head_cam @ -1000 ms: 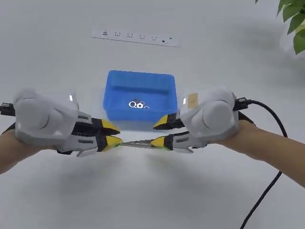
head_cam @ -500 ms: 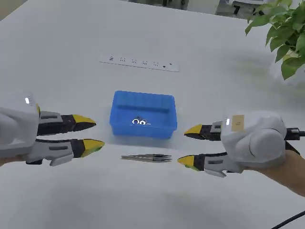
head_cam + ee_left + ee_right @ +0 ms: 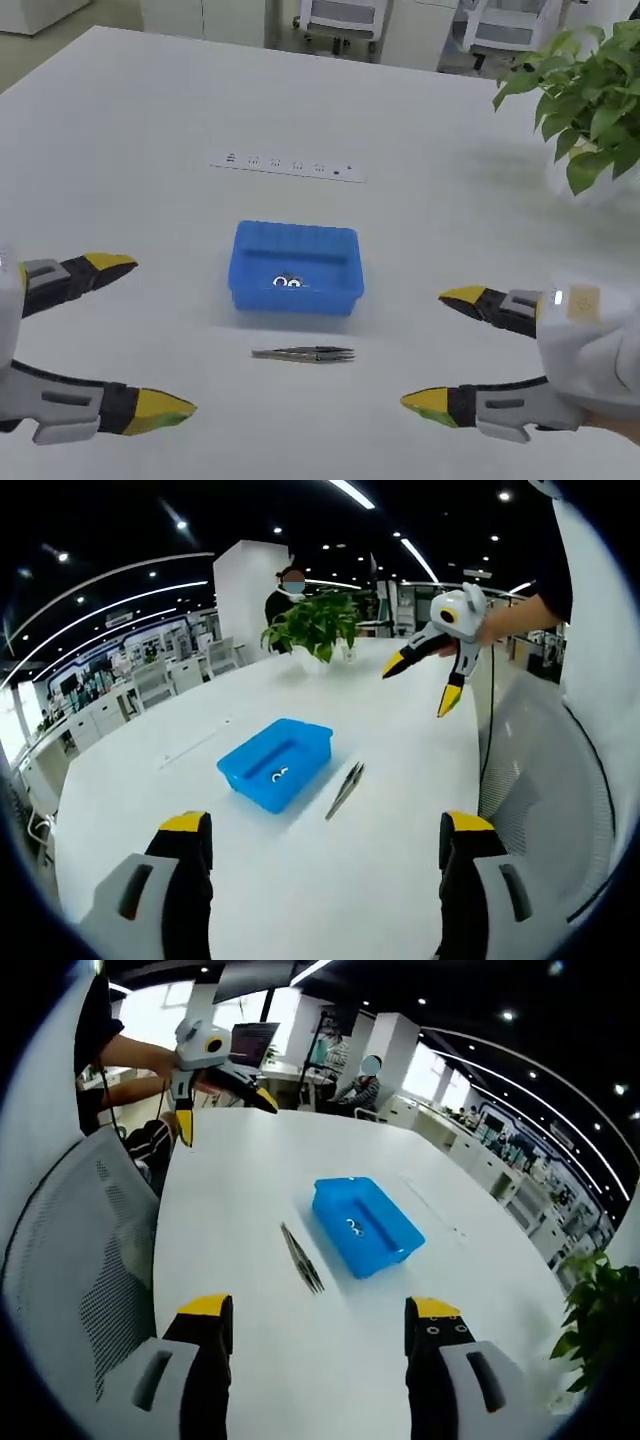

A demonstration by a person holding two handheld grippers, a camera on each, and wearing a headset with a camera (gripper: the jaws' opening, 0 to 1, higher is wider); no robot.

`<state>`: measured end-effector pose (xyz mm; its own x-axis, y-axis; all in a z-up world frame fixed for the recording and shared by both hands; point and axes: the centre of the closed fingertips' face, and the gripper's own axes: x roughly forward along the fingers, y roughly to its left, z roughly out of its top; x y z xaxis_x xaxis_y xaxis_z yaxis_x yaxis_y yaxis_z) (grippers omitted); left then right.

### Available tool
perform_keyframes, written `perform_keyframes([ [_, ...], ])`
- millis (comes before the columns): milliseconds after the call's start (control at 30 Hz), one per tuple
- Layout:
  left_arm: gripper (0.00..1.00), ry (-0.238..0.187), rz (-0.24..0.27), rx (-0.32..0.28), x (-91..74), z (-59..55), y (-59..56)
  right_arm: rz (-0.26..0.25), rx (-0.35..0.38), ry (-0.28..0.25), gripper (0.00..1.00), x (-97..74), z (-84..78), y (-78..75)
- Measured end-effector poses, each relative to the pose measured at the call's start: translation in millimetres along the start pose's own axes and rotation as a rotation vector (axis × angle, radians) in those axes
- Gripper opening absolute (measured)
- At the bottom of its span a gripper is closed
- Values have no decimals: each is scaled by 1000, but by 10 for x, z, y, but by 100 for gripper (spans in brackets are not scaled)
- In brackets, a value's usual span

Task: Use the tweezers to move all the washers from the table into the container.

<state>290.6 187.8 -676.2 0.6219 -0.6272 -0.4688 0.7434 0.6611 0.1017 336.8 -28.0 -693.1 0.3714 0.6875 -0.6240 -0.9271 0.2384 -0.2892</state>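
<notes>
A blue container [image 3: 295, 265] stands mid-table with washers [image 3: 287, 283] lying inside it. Metal tweezers [image 3: 303, 353] lie flat on the table just in front of it, touched by nothing. My left gripper [image 3: 140, 335] is open at the left, well away from the tweezers. Far off on the right, my right gripper [image 3: 440, 350] is open too. In the left gripper view the container [image 3: 275, 763], tweezers [image 3: 345, 790] and right gripper [image 3: 418, 688] lie beyond my open left gripper [image 3: 325, 825]. The right gripper view has the container [image 3: 365, 1225], tweezers [image 3: 300, 1257] and left gripper [image 3: 226, 1118] beyond the open right gripper [image 3: 320, 1307].
A white power strip [image 3: 288, 166] lies behind the container on the white table [image 3: 450, 200]. A potted plant [image 3: 585, 90] stands at the far right. Office chairs stand past the far edge, and a mesh chair [image 3: 70, 1290] is at the near side.
Both grippers have drawn apart, away from the tweezers' ends, and their jaws have spread wider. The tweezers now lie free on the table. The head camera has tilted up.
</notes>
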Motion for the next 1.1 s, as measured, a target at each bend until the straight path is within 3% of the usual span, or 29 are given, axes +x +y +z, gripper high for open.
perform_keyframes([
  [33,100,20,3,15,-8,-27,-18,-4,-14,10,74,-19,-17,25],
  [133,100,25,6,18,-27,-35,-51,7,1,2,83,-57,0,95],
  [400,100,-13,-4,-22,-70,30,-138,18,10,15,100,-74,-20,196],
  [667,100,7,20,-17,-119,5,-103,-5,24,4,100,-95,13,124],
  [767,100,24,4,-23,-108,-37,-187,-11,18,-1,100,-102,27,109],
  [867,100,72,-17,1,-93,-114,-268,-14,25,-2,100,-111,18,109],
  [1100,100,53,-19,-17,-62,-43,-289,2,53,5,100,-116,-73,159],
])
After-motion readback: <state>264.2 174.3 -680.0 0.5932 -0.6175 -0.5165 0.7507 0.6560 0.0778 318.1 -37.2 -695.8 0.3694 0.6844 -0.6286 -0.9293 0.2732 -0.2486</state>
